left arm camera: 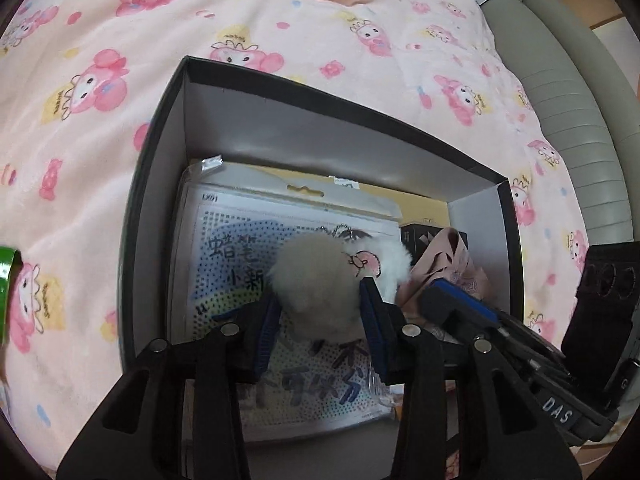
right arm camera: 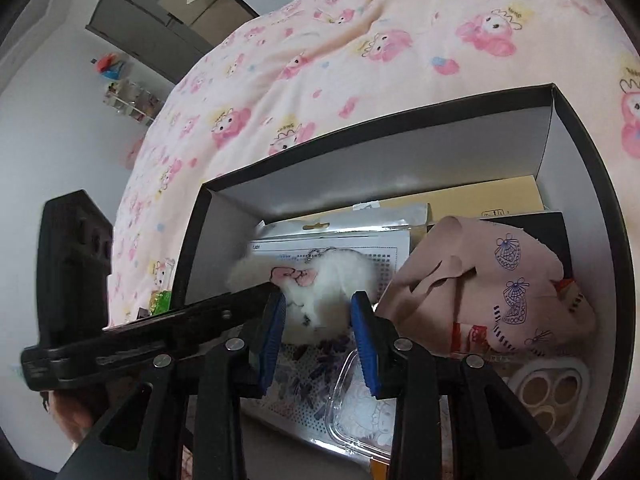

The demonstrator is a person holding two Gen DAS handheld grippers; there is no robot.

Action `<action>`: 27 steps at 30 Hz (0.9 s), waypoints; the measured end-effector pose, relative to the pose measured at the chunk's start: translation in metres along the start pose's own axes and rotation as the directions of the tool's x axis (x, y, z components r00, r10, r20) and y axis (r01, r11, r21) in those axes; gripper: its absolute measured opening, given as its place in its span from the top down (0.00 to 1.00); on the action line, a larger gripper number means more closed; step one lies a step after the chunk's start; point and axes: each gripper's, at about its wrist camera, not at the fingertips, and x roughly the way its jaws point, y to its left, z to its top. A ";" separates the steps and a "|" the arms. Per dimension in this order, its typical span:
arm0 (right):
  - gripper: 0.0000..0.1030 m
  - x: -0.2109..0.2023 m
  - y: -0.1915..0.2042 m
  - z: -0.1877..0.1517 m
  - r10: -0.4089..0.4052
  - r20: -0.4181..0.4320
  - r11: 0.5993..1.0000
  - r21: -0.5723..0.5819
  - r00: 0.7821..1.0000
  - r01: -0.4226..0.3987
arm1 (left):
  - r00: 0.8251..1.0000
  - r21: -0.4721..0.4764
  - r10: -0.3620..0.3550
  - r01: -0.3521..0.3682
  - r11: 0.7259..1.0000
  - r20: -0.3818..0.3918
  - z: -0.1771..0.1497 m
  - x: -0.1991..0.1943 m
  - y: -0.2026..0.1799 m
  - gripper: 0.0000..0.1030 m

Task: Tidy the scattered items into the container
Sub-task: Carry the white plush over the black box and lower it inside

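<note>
Covering the bed, pink cartoon-print blanket (left arm camera: 280, 40) under black box (left arm camera: 136, 208).

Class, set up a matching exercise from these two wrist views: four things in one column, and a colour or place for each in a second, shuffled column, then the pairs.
Column 1
1. fluffy plush keychain
2. box
3. bedspread
4. pink pouch

Column 2
A. pink, with cartoon characters, under the box
B. white fur with a pink bow, between the gripper fingers
C. black outside, grey inside
D. in the box's right part, printed with blue shells

Pairs: 1-B, 2-C, 3-A, 4-D
</note>
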 end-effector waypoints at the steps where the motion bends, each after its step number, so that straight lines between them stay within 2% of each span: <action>1: 0.70 -0.004 -0.001 -0.001 -0.014 0.012 1.000 0.000 1.000 0.014 | 1.000 -0.017 -0.024 0.024 1.000 0.005 -0.004 -0.004 0.002 0.62; 3: 0.70 -0.019 -0.002 -0.005 -0.055 0.054 0.998 -0.007 0.997 0.055 | 0.993 -0.048 -0.109 0.110 0.993 0.033 -0.019 -0.017 0.004 0.62; 4: 0.70 -0.025 -0.002 -0.006 -0.081 0.073 0.996 -0.019 0.994 0.083 | 0.994 -0.042 -0.098 0.100 0.994 0.045 -0.025 -0.020 0.003 0.62; 7: 0.70 -0.044 0.005 -0.014 -0.214 0.141 0.970 -0.091 0.967 0.228 | 0.995 0.040 0.076 -0.079 0.996 0.067 -0.043 -0.017 -0.011 0.63; 9: 0.70 -0.046 0.007 -0.016 -0.251 0.152 0.957 -0.108 0.956 0.269 | 0.992 0.071 0.115 -0.118 0.990 0.044 -0.050 -0.012 -0.018 0.64; 13: 0.70 -0.037 0.001 -0.016 -0.176 0.091 0.979 -0.089 0.980 0.184 | 0.987 0.117 0.151 -0.157 0.981 0.058 -0.058 -0.013 -0.031 0.64; 15: 0.70 -0.029 0.000 -0.015 -0.163 0.072 0.982 -0.085 0.984 0.168 | 0.990 0.132 0.141 -0.143 0.981 0.026 -0.055 -0.003 -0.032 0.64; 18: 0.70 -0.018 0.000 -0.013 -0.170 0.046 0.980 -0.100 0.984 0.174 | 0.985 0.123 0.174 -0.172 0.977 -0.006 -0.041 0.015 -0.029 0.64; 22: 0.70 -0.011 0.002 -0.012 -0.161 0.022 0.981 -0.107 0.987 0.163 | 0.984 0.089 0.176 -0.179 0.980 0.034 -0.022 0.017 -0.020 0.64; 25: 0.70 -0.008 0.004 -0.010 -0.176 0.034 0.976 -0.124 0.984 0.179 | 0.968 0.068 0.229 -0.237 0.969 0.105 -0.001 0.013 -0.016 0.64; 26: 0.70 -0.007 0.005 -0.009 -0.183 0.036 0.974 -0.127 0.982 0.186 | 0.965 0.063 0.240 -0.247 0.967 0.107 0.004 0.012 -0.014 0.64; 27: 0.70 -0.006 0.004 -0.008 -0.187 0.036 0.973 -0.127 0.982 0.190 | 0.971 0.060 0.220 -0.226 0.972 0.098 0.006 0.011 -0.012 0.64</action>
